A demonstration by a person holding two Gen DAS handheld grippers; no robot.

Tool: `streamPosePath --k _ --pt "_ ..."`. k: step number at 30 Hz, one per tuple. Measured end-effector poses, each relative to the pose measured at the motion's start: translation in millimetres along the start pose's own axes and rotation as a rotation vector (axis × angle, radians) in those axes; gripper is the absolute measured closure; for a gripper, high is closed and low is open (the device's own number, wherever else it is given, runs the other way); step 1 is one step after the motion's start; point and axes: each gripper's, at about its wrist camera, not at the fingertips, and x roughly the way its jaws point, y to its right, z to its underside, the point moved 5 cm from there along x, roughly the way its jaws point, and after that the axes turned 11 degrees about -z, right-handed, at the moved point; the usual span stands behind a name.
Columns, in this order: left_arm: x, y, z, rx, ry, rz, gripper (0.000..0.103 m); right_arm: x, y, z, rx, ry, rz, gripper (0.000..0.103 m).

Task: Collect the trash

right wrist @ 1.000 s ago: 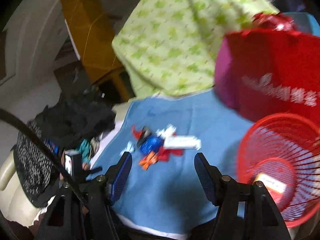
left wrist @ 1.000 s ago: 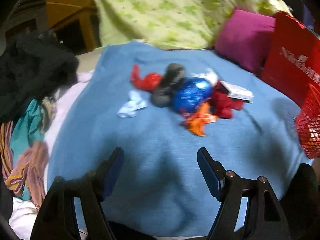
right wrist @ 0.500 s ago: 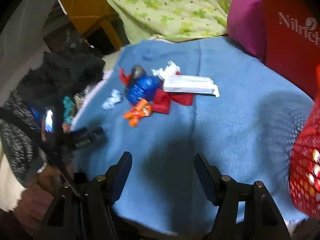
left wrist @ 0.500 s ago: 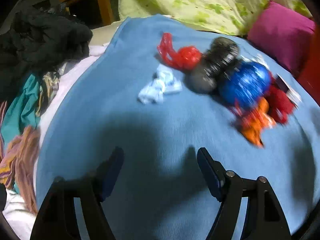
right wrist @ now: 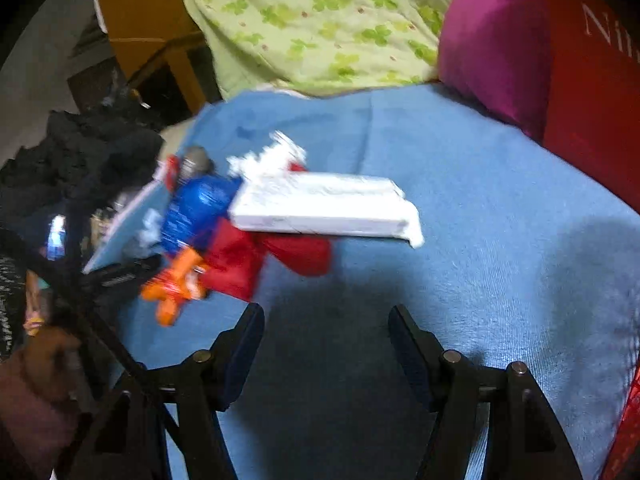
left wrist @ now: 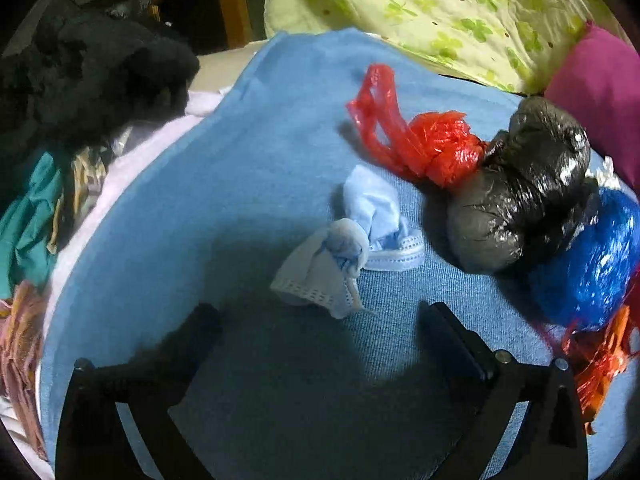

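A heap of trash lies on the blue blanket (left wrist: 248, 152). In the left wrist view a crumpled pale-blue face mask (left wrist: 344, 248) sits just ahead of my left gripper (left wrist: 320, 318), whose jaws are opening with nothing between them. Beyond the mask are a red plastic bag (left wrist: 420, 140), a black plastic bag (left wrist: 520, 192), a blue foil wrapper (left wrist: 592, 252) and an orange wrapper (left wrist: 596, 368). In the right wrist view my right gripper (right wrist: 326, 320) stands open and empty, short of a white flat packet (right wrist: 320, 204), a red wrapper (right wrist: 272, 256) and the orange wrapper (right wrist: 176, 284).
A red mesh basket (right wrist: 628, 420) shows at the lower right edge. A red paper bag (right wrist: 592, 80) and a magenta cushion (right wrist: 492, 40) stand at the right, a green patterned quilt (left wrist: 440, 12) behind. Dark clothes (left wrist: 80, 72) pile up at the left. A person's hand (right wrist: 36, 360) is at the lower left.
Both grippers have come down and closer to the trash heap. The left jaws have spread wider. The red basket has slid almost out of the right wrist view.
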Motion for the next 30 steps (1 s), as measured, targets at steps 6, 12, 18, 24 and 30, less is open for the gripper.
streamPosePath --k 6,12,18,24,30 --pt "-2.4 -1.0 2.4 -0.017 -0.006 0.025 0.0 6.3 -4.3 0.7 -0.051 -0.006 0.031 0.033" --pt "2.2 -2.0 -0.3 -0.016 -0.006 0.025 0.0 12.3 -11.7 6.3 -0.116 -0.026 0.067 0.028" --pt "2.0 -1.8 -0.1 -0.016 -0.005 0.026 0.0 16.6 -17.2 9.4 -0.161 -0.043 0.087 0.021" --pt "2.2 -2.1 0.0 -0.016 -0.005 0.026 0.0 22.2 -22.9 12.2 -0.2 -0.05 0.104 0.016" --pt "2.0 -2.0 0.4 -0.016 -0.005 0.026 0.0 24.1 -25.2 14.8 -0.219 -0.037 0.118 0.014"
